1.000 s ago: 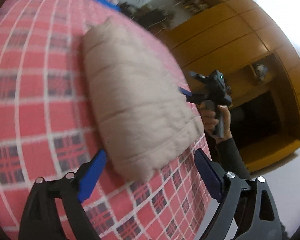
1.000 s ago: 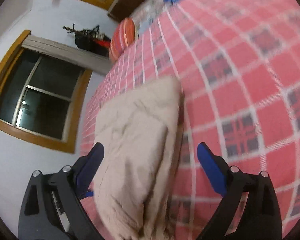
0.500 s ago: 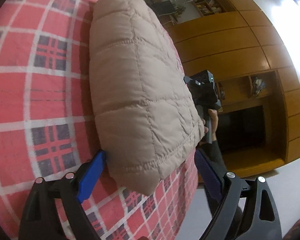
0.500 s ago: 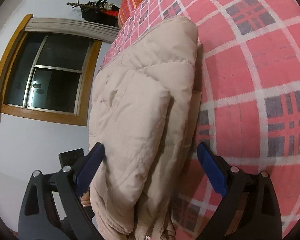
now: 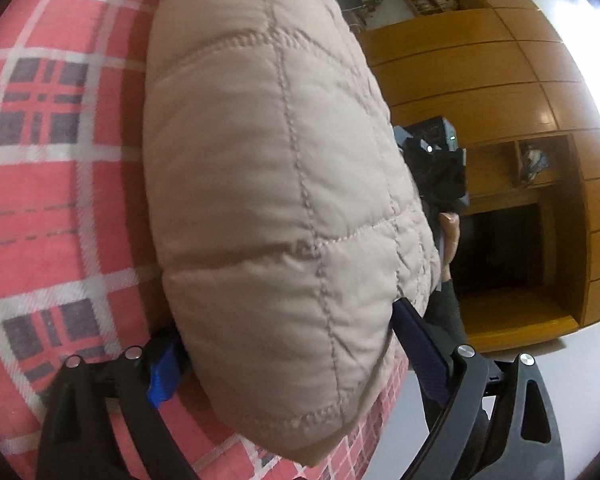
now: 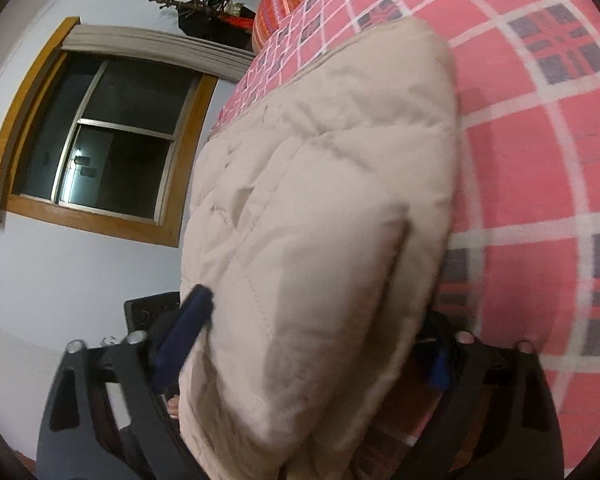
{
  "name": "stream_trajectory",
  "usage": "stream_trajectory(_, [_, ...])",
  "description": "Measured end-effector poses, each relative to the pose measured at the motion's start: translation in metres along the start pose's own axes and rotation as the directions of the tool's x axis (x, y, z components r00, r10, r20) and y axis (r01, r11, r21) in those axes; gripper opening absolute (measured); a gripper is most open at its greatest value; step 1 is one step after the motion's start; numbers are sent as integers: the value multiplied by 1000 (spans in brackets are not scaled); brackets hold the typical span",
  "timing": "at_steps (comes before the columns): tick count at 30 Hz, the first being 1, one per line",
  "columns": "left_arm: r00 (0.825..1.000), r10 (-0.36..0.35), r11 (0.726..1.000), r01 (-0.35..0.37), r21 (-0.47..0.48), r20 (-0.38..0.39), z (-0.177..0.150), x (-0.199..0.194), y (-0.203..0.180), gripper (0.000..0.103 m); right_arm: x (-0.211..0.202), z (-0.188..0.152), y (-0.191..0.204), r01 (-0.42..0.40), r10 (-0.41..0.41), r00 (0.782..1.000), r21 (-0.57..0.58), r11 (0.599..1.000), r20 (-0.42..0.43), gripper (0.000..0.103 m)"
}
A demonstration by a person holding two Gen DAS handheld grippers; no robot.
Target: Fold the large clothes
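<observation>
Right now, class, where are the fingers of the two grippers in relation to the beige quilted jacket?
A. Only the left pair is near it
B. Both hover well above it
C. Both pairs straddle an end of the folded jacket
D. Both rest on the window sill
C: in each wrist view the blue fingers sit on either side of the jacket on the checked bedspread.

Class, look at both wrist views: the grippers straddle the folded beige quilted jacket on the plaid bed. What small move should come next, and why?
Probably close both grippers. The left gripper and right gripper each have the jacket bulging between open fingers, so a grip seems ready.
</observation>
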State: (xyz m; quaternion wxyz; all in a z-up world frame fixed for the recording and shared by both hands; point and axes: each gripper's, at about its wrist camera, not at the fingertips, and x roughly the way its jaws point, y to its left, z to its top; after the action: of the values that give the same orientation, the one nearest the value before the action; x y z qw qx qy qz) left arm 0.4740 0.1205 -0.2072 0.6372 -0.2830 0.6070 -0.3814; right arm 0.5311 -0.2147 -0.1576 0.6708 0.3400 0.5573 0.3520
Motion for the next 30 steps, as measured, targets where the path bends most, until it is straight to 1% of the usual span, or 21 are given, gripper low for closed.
stream_trajectory(1, [1000, 15, 1000, -15, -5, -10, -1, 3, -1, 87, 2, -1, 1, -19, 19, 1000, -3, 1000, -2, 69])
stream_trajectory(2, [999, 26, 1000, -27, -13, -20, 0, 2, 0, 80, 2, -2, 4, -23, 23, 1000, -11, 1000, 4, 65])
stream_trajectory(3, [999, 35, 999, -35, -19, -28, 0, 1, 0, 75, 1, -3, 6, -24, 24, 1000, -19, 1000, 7, 58])
stream_trajectory(4, [999, 41, 999, -41, -21, -31, 0, -2, 0, 68, 1, -5, 11, -26, 26, 1000, -34, 999, 12, 54])
stream_trajectory(7, [998, 59, 998, -60, -8, -34, -3, -7, -5, 61, -4, -10, 25, -33, 35, 999, -60, 998, 35, 48])
stream_trajectory(9, [996, 80, 997, -80, 11, -27, -6, -12, -13, 61, -5, -12, 32, -32, 35, 998, -65, 997, 45, 47])
stream_trajectory(12, [996, 86, 996, -86, 32, -10, -12, -25, -24, 60, -5, -17, 41, -38, 42, 998, -67, 997, 55, 47])
stream_trajectory(16, [996, 92, 994, -92, 50, 8, -29, -55, -29, 60, 3, -28, 63, -59, 64, 996, -86, 995, 62, 47])
stream_trajectory(18, [994, 107, 992, -109, 58, 26, -46, -78, -28, 60, 14, -38, 77, -83, 89, 994, -104, 991, 61, 47])
stream_trajectory(19, [993, 112, 992, -114, 59, 34, -53, -86, -26, 60, 23, -44, 86, -103, 110, 992, -110, 989, 59, 47])
stream_trajectory(23, [988, 134, 989, -138, 47, 77, -95, -132, -7, 60, 64, -64, 109, -145, 149, 988, -120, 982, 25, 47])
stream_trajectory(26, [984, 145, 989, -148, 15, 103, -121, -161, 18, 60, 104, -79, 124, -161, 159, 987, -128, 979, -28, 47])
stream_trajectory(30, [984, 141, 990, -139, -29, 111, -151, -185, 52, 61, 152, -99, 137, -161, 150, 984, -122, 979, -92, 47])
